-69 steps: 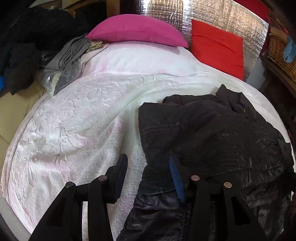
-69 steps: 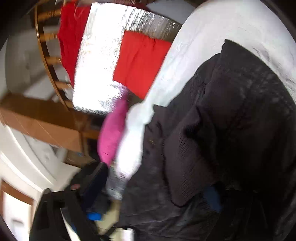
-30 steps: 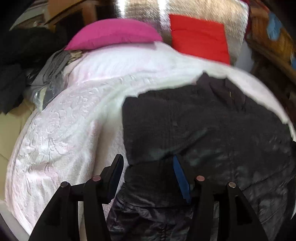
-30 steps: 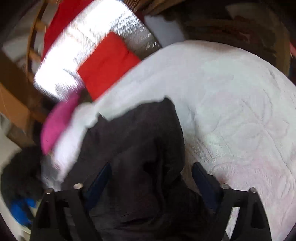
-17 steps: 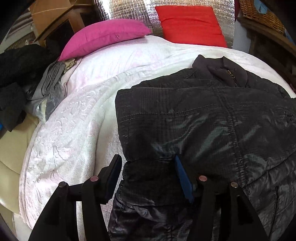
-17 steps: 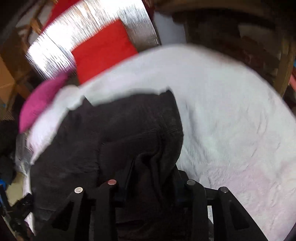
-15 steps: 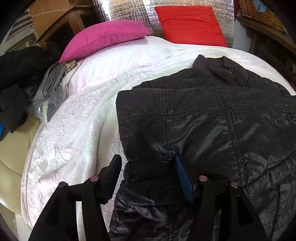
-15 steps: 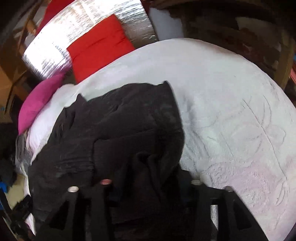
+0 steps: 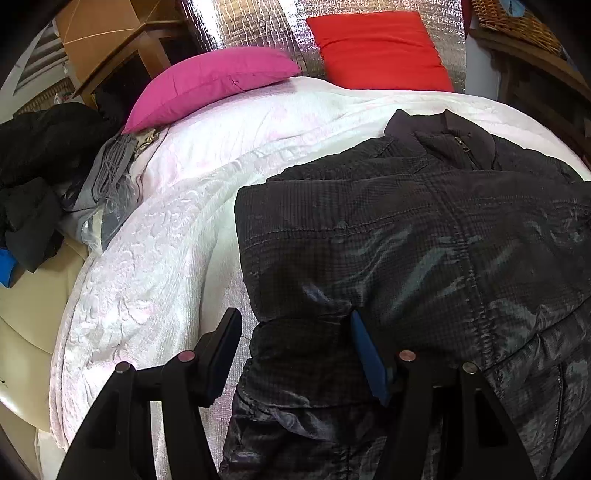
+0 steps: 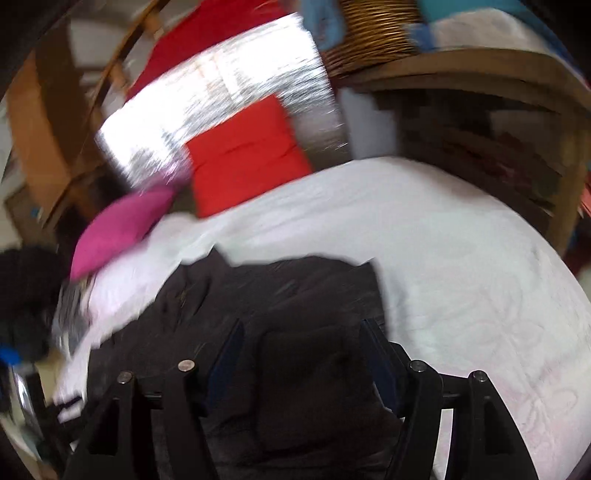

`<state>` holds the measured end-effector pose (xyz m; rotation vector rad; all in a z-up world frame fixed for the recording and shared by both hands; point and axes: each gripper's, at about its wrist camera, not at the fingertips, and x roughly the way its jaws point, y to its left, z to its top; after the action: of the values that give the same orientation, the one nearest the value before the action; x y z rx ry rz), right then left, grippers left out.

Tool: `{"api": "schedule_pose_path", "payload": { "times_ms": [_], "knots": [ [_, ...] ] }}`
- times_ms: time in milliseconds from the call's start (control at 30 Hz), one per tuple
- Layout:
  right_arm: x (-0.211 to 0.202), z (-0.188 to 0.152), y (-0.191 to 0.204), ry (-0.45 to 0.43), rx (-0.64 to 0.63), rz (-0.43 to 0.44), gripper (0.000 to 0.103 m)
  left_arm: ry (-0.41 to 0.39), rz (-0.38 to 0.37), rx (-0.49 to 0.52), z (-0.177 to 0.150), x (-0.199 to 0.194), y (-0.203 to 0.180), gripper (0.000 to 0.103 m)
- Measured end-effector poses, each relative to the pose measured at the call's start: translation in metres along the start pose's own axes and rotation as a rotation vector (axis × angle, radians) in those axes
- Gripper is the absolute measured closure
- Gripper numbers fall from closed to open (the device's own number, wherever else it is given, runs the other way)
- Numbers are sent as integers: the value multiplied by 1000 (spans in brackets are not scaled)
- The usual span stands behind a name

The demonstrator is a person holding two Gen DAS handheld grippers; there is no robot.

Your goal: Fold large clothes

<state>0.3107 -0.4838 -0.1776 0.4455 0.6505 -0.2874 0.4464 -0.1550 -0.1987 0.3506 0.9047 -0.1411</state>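
The left claw (image 9: 291, 354) is partly open, one finger over the white bedspread (image 9: 147, 266) and the other resting at the near left edge of a black jacket (image 9: 406, 240). Nothing is pinched between its pads; fabric lies in the gap, loose. The right claw (image 10: 299, 354) is also partly open, with a dark fold of the same jacket (image 10: 295, 295) lying between its fingers, and the pads do not seem to press on it, though that view is blurred.

The jacket lies spread on the near half of the bed, collar and zip pointing toward the headboard. Both sides appear already turned in over the middle, giving a tidy rectangle with straight edges. This is probably why both claws sit at the hem end: from there the lower part could be lifted and folded up toward the collar.

Beyond the jacket, a pink pillow (image 9: 210, 85) and a red pillow (image 9: 380, 51) lean at the head of the bed against a silver foil panel (image 9: 258, 26). A heap of dark clothes (image 9: 33, 166) sits off the left side.
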Motion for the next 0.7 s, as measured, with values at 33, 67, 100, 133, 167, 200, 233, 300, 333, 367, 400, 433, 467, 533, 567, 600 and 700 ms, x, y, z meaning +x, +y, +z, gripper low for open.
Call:
{"api": "schedule_pose_path", "payload": {
  "times_ms": [33,67,100,133,167,200,233,300,333,367,400,433,467,533,567,600,700],
  "knots": [
    [4,-2,3,21,-16,-1,37,-1,0,2,0,0,0,41],
    [15,-6,11,54,-34,-11,37,-1,-1,2,0,0,0,40],
    [29,-11,14,113,-54,-30,37,-1,-1,3,-1,0,0,40],
    [33,-18,9,152,-61,-46,37,-3,-1,4,-1,0,0,39],
    [44,-23,7,200,-67,-70,37,-4,0,5,-1,0,0,38],
    [51,-24,5,225,-65,-76,36,-5,2,5,-1,0,0,38],
    [53,-25,2,232,-55,-68,36,-5,3,5,-1,0,1,37],
    [46,-22,-3,224,-20,-47,37,-4,-1,2,0,0,2,37],
    [41,-19,-5,205,-3,-31,37,-5,-8,-7,0,-1,5,37],
    [35,-15,-6,172,13,0,37,-9,-22,-26,2,-3,9,37],
    [31,-14,-6,146,21,25,36,-17,-39,-44,3,-5,13,37],
    [27,-11,-6,117,27,42,37,-35,-58,-74,6,-9,20,37],
    [23,-9,-7,85,35,51,37,-51,-61,-99,8,-12,26,37],
    [26,-6,-9,68,47,59,36,-62,-42,-138,11,-11,35,33],
    [33,-6,-11,83,56,52,37,-52,-31,-148,12,-8,37,31],
    [42,-5,-12,109,66,36,37,-34,-23,-155,12,-2,39,31],
    [67,-11,-20,199,110,9,38,49,-30,-157,11,22,39,31]
  ]
}}
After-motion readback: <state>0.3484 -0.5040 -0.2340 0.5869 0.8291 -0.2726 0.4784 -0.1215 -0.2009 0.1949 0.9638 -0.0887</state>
